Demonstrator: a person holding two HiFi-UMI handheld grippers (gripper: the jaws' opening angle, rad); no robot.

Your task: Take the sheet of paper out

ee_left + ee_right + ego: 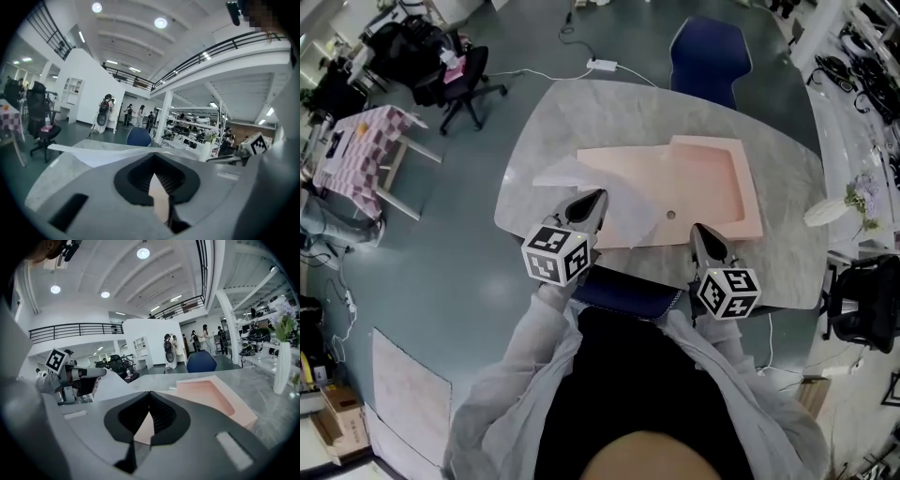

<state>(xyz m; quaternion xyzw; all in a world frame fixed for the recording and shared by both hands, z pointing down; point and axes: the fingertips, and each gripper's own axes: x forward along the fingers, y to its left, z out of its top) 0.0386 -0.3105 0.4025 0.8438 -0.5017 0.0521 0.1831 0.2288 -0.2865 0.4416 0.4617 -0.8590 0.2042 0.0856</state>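
A thin white sheet of paper [623, 211] hangs over the left end of a shallow pink tray [712, 187] on the grey marble table [544, 122]. My left gripper [598, 199] is shut on the sheet and holds it up off the table. In the left gripper view the sheet [108, 154] spreads out ahead of the left gripper [154, 171]. From the right gripper view the sheet [110, 383] droops from the left gripper. My right gripper [697, 230] is shut with nothing seen in it, above the tray's near edge. The tray [206, 397] lies just beyond the right gripper [150, 411].
A blue chair [710, 52] stands at the table's far side. A white vase with flowers [839, 206] sits at the right edge. A dark blue pad [628, 291] lies at the near edge. A black office chair [464, 80] and a checkered table [356, 150] stand far left.
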